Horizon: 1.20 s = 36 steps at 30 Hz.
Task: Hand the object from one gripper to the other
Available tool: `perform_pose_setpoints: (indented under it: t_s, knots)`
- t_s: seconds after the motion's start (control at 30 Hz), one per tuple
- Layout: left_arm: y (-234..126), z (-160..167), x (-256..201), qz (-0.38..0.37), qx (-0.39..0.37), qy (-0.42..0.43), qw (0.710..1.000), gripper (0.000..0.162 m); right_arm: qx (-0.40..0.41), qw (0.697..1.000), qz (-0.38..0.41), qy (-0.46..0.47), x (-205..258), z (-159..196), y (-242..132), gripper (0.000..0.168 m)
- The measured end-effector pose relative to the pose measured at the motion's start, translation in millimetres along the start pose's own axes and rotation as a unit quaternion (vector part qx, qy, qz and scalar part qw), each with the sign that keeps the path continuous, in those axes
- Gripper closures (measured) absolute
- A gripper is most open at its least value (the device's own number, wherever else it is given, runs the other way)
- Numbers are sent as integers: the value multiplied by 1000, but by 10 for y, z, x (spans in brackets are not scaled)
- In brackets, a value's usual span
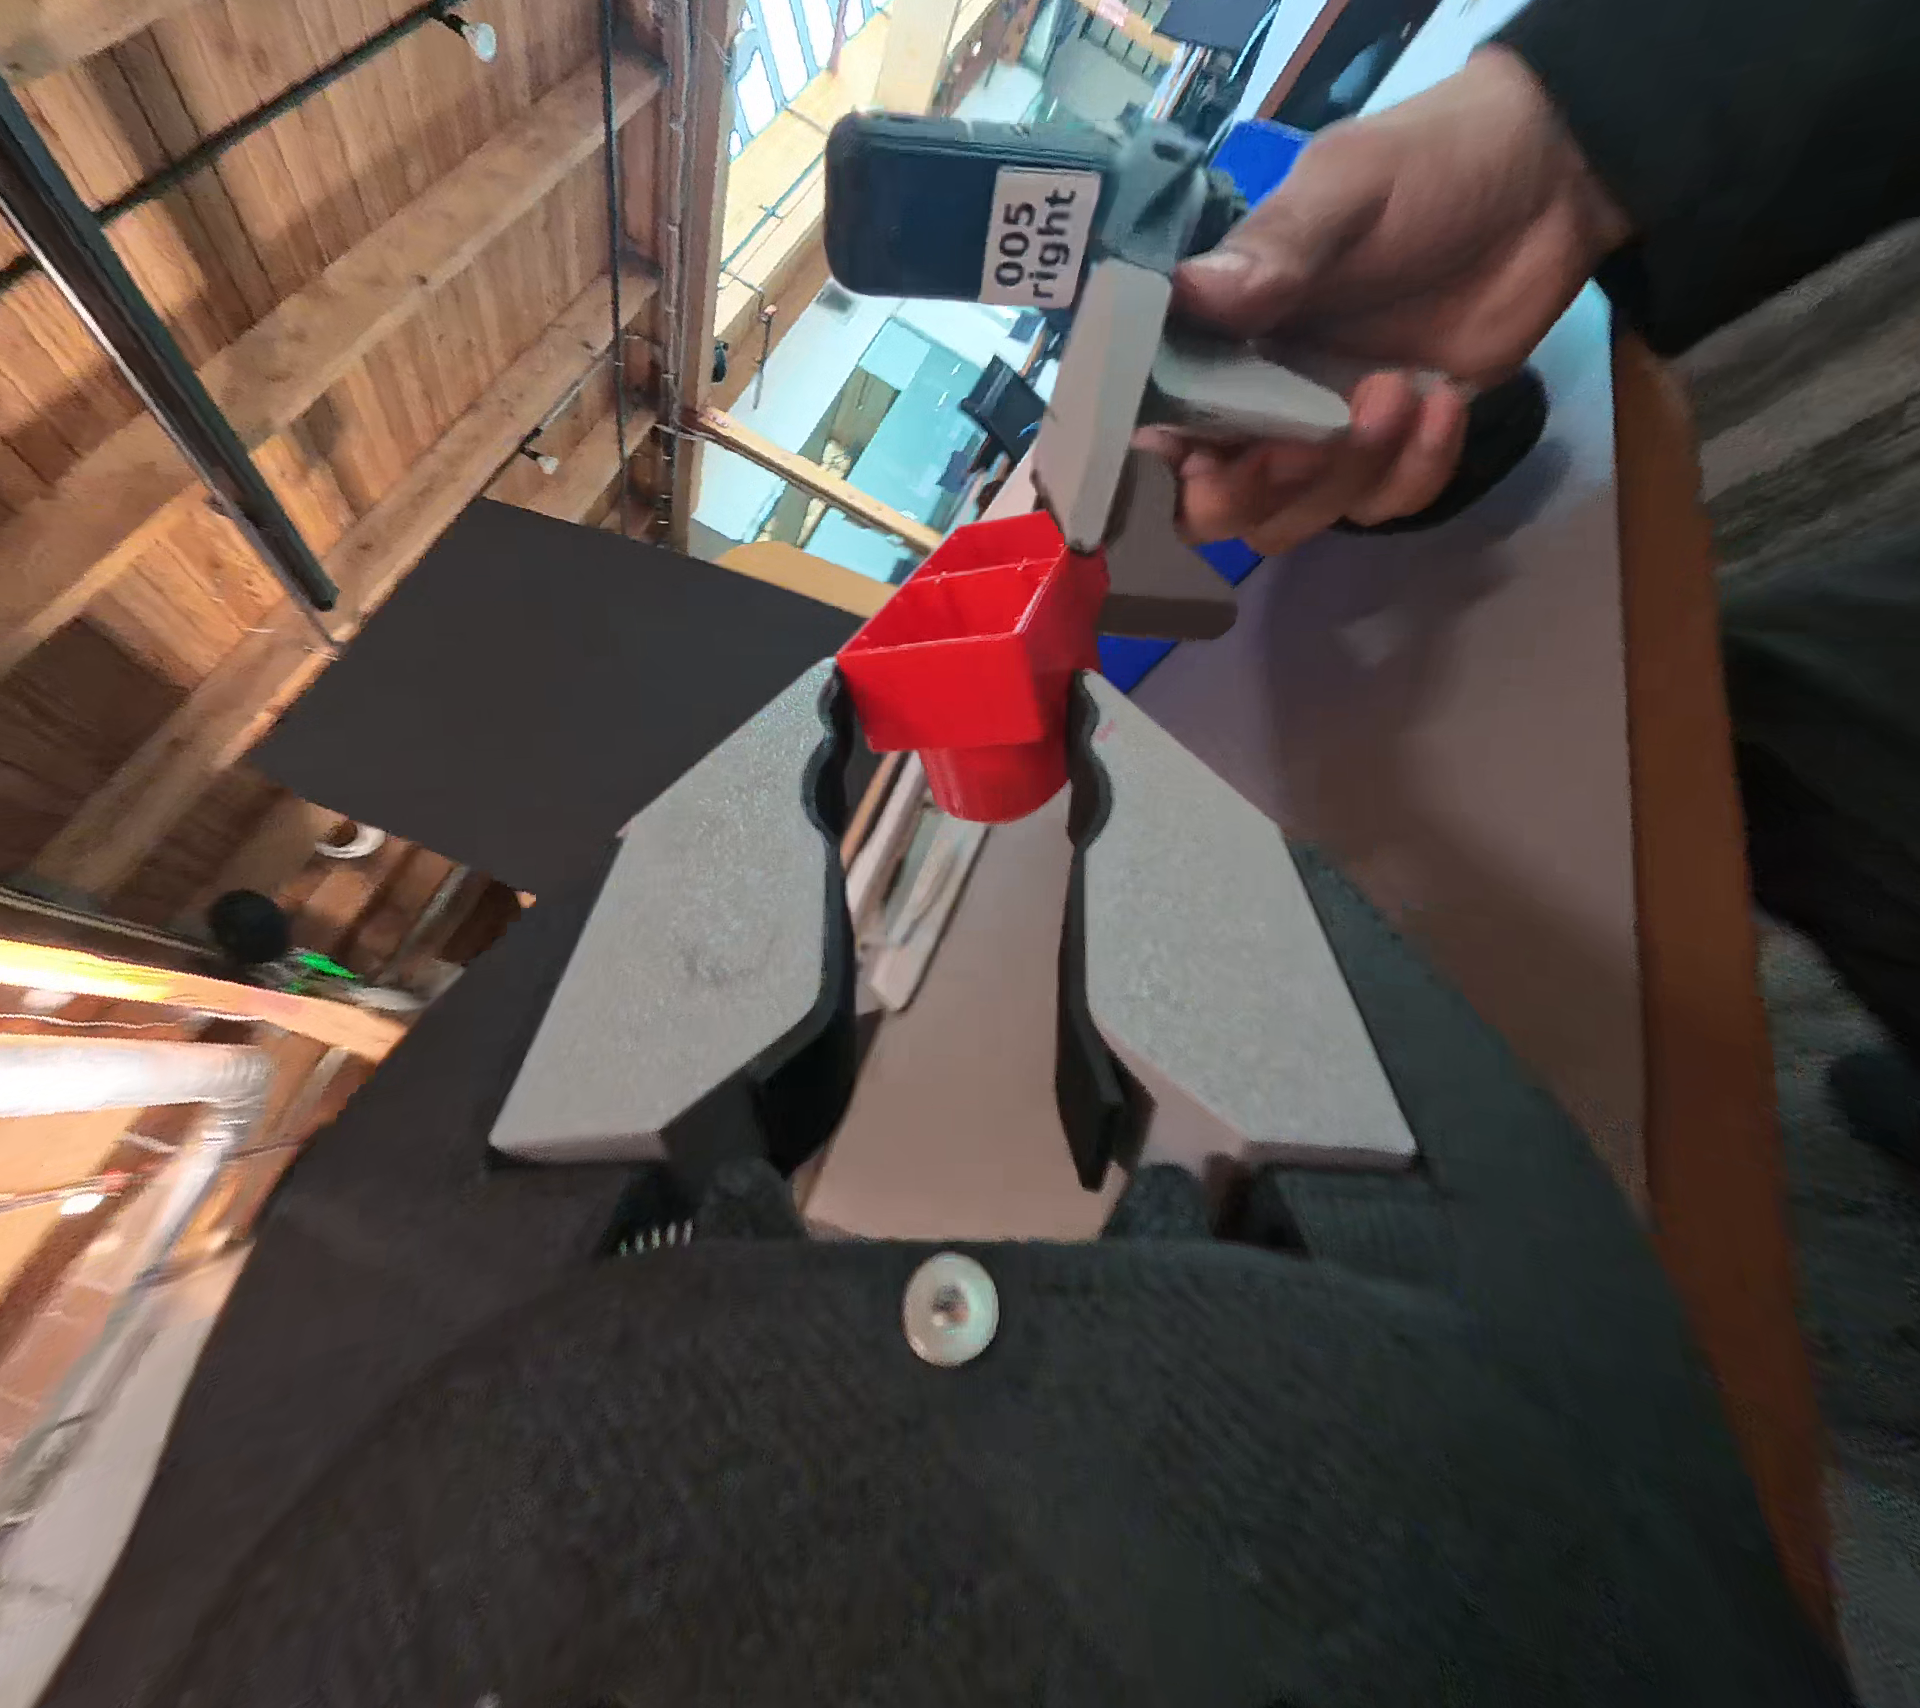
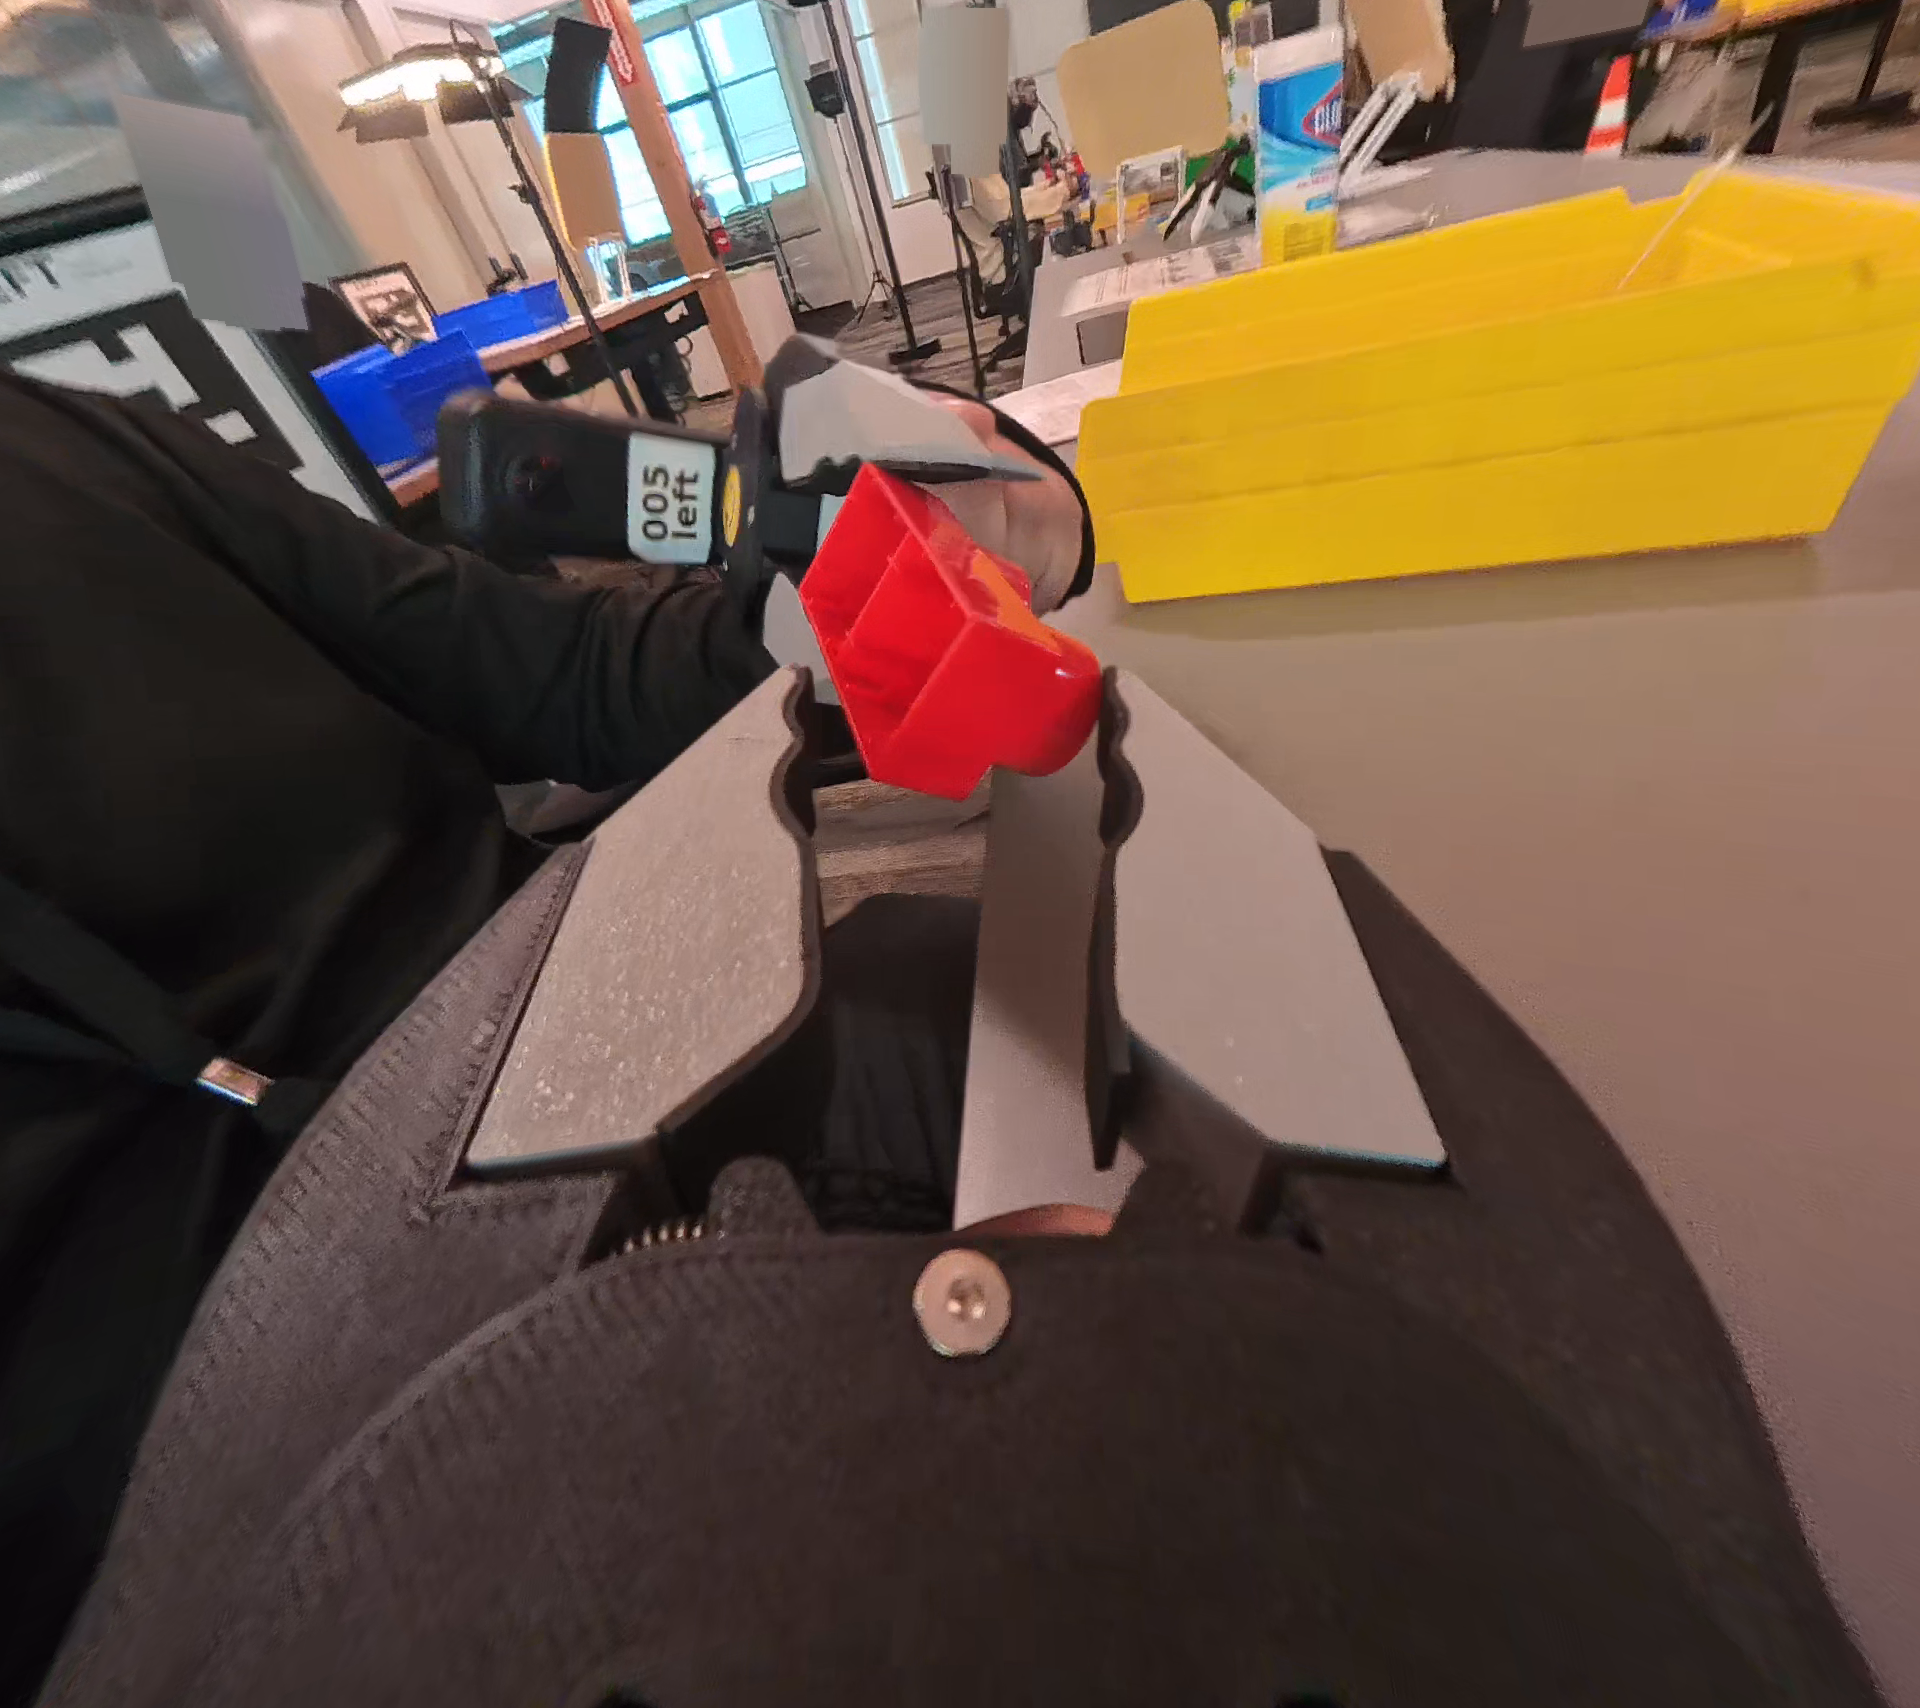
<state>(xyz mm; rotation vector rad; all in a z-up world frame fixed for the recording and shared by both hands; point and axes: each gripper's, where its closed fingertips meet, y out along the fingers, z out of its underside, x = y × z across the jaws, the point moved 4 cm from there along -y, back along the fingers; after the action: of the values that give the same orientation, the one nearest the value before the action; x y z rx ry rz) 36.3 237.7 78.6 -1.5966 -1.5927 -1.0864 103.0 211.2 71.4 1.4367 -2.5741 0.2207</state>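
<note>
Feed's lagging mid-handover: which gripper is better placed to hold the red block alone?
Left, probably: the block sits squarely between the left gripper's tips, while the right gripper reaches only one top corner.

- Right wrist view: the block [image 2: 940,671] sits at frame centre, between the right gripper [image 2: 951,723] fingertips.
- The left gripper [image 2: 831,463] lies just upper left of it.
- The bin [image 2: 1507,422] rests on the table [image 2: 1558,775], upper right.

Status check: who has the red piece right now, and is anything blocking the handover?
Left gripper shut on red plastic square-topped piece. Right gripper jaws around it, grip unclear. Held above grey table; nothing in the way.
</note>
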Motion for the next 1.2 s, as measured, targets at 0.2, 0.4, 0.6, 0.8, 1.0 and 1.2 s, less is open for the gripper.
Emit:
perform_pose_setpoints:
  t_s: [0.2, 0.4, 0.6, 0.8, 1.0, 1.2]
  knots:
    - [-8, -94, -58, -61, 6, 166, 984, 123, -9, 997, -14, 79, -15, -68, -17, 124]
    - [16, -15, -74, -61, 23, 164, 984, 123, 15, 997, 3, 72, -39, -51, -90, 131]
    - [54, 66, -63, -62, 47, 140, 987, 123, 56, 995, 76, 31, -98, -38, -93, 134]
    - [108, 218, -129, -17, 91, 74, 993, 121, 101, 972, 199, -76, -229, -34, -90, 140]
    - [78, 247, 63, 65, 103, -195, 973, 107, 80, 929, 299, -203, -269, -198, -175, 142]
    - [83, 202, 128, 207, 77, -581, 784, 86, 37, 858, 365, -359, -114, -383, -237, 142]
